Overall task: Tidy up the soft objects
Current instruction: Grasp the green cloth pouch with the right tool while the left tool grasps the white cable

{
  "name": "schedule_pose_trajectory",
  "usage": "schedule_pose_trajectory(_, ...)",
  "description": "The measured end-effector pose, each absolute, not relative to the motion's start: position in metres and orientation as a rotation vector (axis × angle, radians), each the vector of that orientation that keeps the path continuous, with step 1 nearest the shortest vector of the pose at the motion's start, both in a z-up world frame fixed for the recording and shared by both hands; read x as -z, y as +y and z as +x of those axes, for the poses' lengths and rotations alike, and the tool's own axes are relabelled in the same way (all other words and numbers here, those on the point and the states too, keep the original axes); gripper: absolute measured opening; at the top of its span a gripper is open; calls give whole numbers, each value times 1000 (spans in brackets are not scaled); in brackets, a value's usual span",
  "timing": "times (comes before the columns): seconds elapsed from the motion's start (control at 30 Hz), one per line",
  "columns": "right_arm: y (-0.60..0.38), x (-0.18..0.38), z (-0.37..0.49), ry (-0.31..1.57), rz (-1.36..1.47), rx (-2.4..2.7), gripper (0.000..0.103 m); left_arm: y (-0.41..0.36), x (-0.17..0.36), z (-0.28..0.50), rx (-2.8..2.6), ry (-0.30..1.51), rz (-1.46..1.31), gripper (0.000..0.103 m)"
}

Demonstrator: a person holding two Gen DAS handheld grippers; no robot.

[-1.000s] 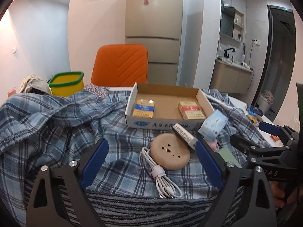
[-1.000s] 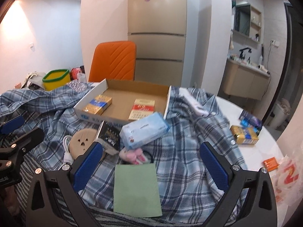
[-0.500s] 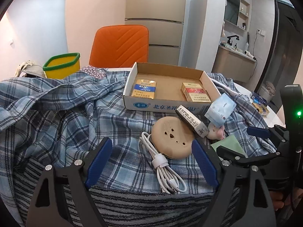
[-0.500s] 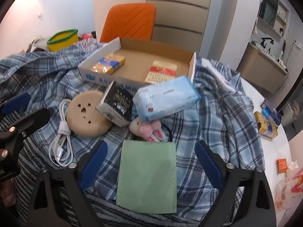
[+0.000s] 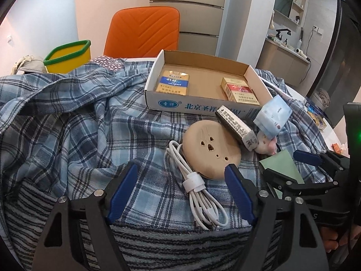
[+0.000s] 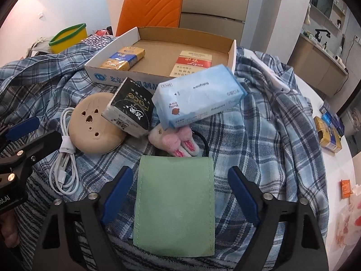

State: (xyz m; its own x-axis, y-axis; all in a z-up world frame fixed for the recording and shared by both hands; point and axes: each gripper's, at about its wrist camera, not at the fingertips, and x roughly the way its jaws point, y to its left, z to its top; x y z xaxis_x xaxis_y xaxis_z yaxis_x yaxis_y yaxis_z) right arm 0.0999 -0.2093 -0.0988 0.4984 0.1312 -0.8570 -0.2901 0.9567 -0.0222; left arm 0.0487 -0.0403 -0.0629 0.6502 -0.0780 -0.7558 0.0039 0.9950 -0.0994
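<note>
A green cloth pouch (image 6: 176,203) lies flat on the plaid shirt (image 6: 266,135), between the open fingers of my right gripper (image 6: 179,176). A pink and white plush toy (image 6: 178,141) lies just beyond it, under a blue tissue pack (image 6: 198,99). My left gripper (image 5: 180,174) is open and empty above a coiled white cable (image 5: 198,192), with a round beige pad (image 5: 209,151) at its right fingertip. The pouch also shows in the left wrist view (image 5: 282,167).
A cardboard box (image 6: 232,52) holds two cigarette cartons. A black carton (image 6: 128,110) leans on the beige pad. A yellow bin (image 5: 67,56) and an orange chair (image 5: 144,33) stand behind. Small boxes (image 6: 327,133) lie on the white table at right.
Both grippers have dropped lower and moved forward toward the table. The right one now straddles the green pouch; the left one has come close over the cable.
</note>
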Motion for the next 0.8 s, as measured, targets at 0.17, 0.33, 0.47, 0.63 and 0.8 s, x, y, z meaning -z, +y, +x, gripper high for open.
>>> schedule_pose_trajectory(0.17,-210,103,102,1039,-166,-261,78,-39,64,50,50,871,-99,78)
schedule_pose_trajectory(0.33,-209,104,103,1041,-165,-262,72,-38,64,50,52,866,-103,78)
schedule_pose_trajectory(0.47,-212,99,98,1002,-166,-244,72,-39,65,51,59,878,-100,78)
schedule_pose_trajectory(0.63,-211,84,82,887,-179,-236,72,-39,75,59,93,955,-122,38)
schedule_pose_trajectory(0.8,-213,75,74,831,-165,-245,72,-37,79,62,115,992,-143,36)
